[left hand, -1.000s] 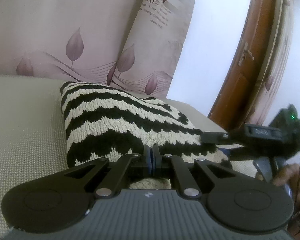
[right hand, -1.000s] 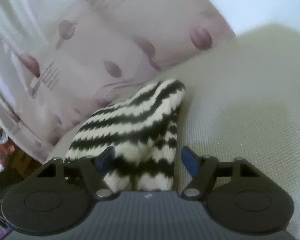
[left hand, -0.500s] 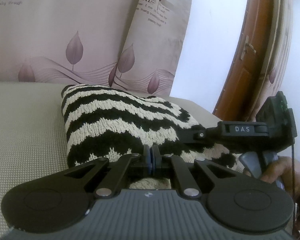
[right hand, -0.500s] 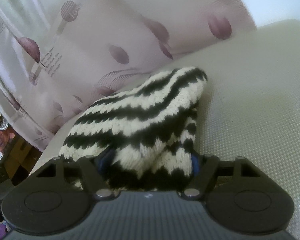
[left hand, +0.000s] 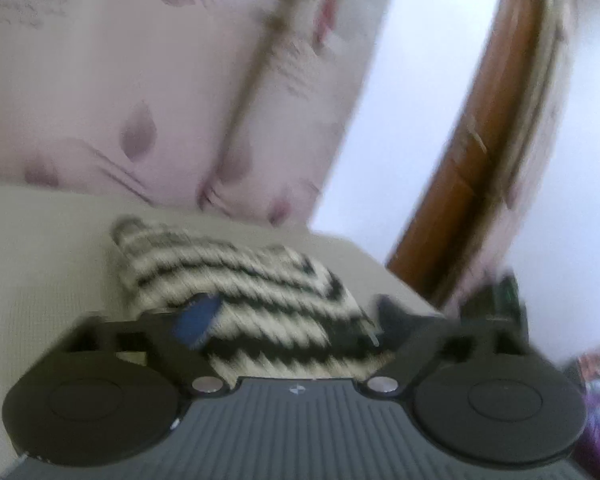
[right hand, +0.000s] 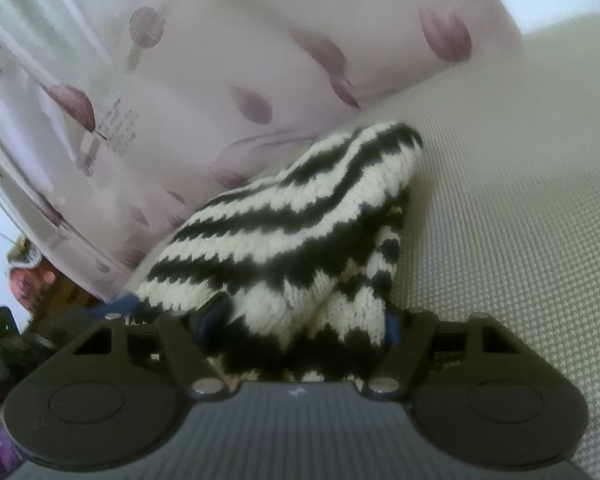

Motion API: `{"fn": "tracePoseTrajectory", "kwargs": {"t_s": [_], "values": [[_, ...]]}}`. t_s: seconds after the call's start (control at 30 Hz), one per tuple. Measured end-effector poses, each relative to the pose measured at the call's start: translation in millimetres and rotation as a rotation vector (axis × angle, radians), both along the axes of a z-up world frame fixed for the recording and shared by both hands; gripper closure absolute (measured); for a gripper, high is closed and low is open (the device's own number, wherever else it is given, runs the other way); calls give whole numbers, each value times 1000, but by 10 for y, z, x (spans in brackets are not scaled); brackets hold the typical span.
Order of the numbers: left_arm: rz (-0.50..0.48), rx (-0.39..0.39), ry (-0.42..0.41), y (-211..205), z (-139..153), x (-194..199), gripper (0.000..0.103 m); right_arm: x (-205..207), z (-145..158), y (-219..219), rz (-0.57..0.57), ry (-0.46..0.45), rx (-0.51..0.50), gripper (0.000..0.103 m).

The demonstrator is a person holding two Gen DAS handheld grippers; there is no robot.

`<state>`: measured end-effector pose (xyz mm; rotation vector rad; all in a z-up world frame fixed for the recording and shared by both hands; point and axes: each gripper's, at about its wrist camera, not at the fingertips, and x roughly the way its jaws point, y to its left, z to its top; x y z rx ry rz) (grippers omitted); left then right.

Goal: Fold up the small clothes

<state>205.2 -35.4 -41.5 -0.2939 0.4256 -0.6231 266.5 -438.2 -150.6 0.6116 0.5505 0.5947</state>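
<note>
A black-and-cream zigzag knitted garment (left hand: 236,280) lies folded in a thick bundle on the beige woven seat (left hand: 40,280). The left wrist view is blurred by motion. My left gripper (left hand: 296,316) is open, its blue-padded fingers (left hand: 196,320) spread wide at the garment's near edge. In the right wrist view the same garment (right hand: 300,232) bulges up between the spread fingers of my right gripper (right hand: 296,324). The jaws stand wide apart with the bundle's end between them, and the pads are mostly hidden by knit.
Pink leaf-print cushions (left hand: 112,92) stand against the back of the seat, also in the right wrist view (right hand: 220,60). A brown wooden door (left hand: 472,168) and white wall are at the right. The other gripper's black body (left hand: 496,300) shows at the right edge.
My left gripper has opened, letting go of the garment's edge, and has pulled back. My right gripper has pushed forward around the bundle's end with jaws still wide.
</note>
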Motion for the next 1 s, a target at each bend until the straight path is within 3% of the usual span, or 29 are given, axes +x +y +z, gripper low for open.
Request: {"fn": "tracePoseTrajectory", "kwargs": {"t_s": [0.07,0.13,0.23,0.3,0.37,0.5,0.63,0.7,0.73,0.87,1.0], "values": [[-17,-70,32,217,84,167,0,-3,-7,-28,7,6,20,29],[-28,-79,131,339,48,425,0,1,-10,-54,18,11,37,28],[-59,-91,307,451,-188,814,0,29,-1,-69,32,19,50,25],[-90,-165,416,516,-382,1006,1,54,10,-84,49,21,61,23],[-146,-241,472,541,-515,1135,1,81,18,-114,58,22,70,22],[-207,-262,517,437,-728,1342,0,162,14,-154,80,27,90,22],[-243,-250,474,318,-743,1401,2,287,55,-76,91,21,52,21],[-209,-229,468,286,-750,1402,15,348,71,-9,89,13,36,21],[-191,-209,468,281,-773,1402,29,358,76,19,86,9,27,21],[-145,-220,453,304,-809,1341,42,441,57,70,83,33,39,44],[-72,-232,422,318,-759,1160,48,347,76,113,46,20,47,54]]}}
